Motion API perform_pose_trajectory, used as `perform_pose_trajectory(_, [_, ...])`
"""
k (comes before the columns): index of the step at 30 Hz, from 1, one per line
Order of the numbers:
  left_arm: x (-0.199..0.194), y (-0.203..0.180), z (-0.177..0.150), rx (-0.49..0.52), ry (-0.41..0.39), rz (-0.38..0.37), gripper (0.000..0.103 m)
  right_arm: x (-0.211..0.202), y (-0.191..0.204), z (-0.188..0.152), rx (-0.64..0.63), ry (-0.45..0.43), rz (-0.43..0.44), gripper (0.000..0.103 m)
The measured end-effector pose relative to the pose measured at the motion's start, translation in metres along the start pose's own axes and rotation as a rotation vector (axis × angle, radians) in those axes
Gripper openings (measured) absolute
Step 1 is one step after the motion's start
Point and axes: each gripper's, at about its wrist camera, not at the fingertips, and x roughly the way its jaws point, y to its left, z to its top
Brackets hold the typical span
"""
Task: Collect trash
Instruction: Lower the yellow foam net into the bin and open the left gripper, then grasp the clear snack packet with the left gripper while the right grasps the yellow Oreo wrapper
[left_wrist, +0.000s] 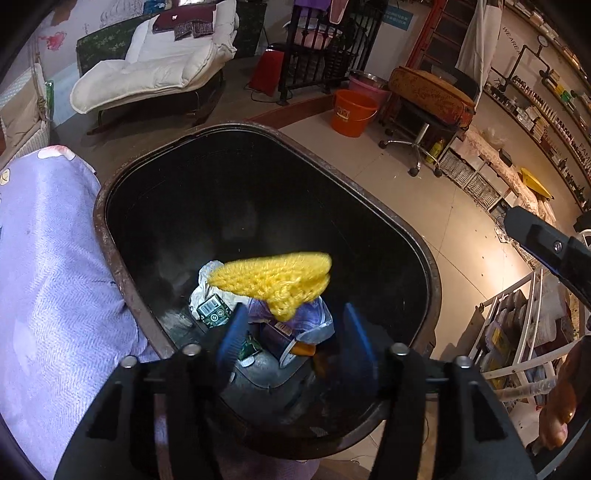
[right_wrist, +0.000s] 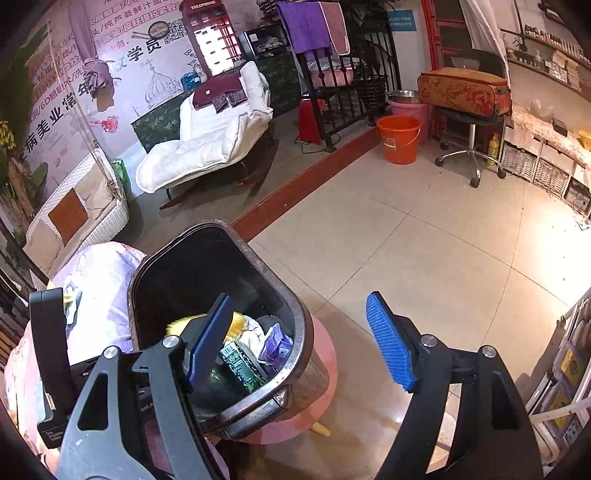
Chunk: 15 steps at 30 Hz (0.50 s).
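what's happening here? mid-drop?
Looks like it. The left hand-held gripper is open over the black trash bin, and a yellow crocheted piece, blurred, sits clear of its pads above the wrappers and cartons already inside. The right hand-held gripper is open and empty beside the bin.

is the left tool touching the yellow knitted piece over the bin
Apart. The left wrist view shows the yellow knitted piece blurred above the bin, beyond the open left tool, clear of both fingers.
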Motion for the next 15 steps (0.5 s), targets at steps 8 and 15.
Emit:
perform_pose_trajectory(8, [-0.006, -0.006, 0.001, 0.032, -0.026, 0.015, 0.071, 0.002, -0.010, 0.002, 0.017, 0.000, -0.014, 0.078])
perform_pose_trajectory(15, [-0.028, -0.004, -0.011, -0.010, -0.082, 0.009, 0.077, 0.004, -0.006, 0.002, 0.015, 0.012, 0.006, 0.079])
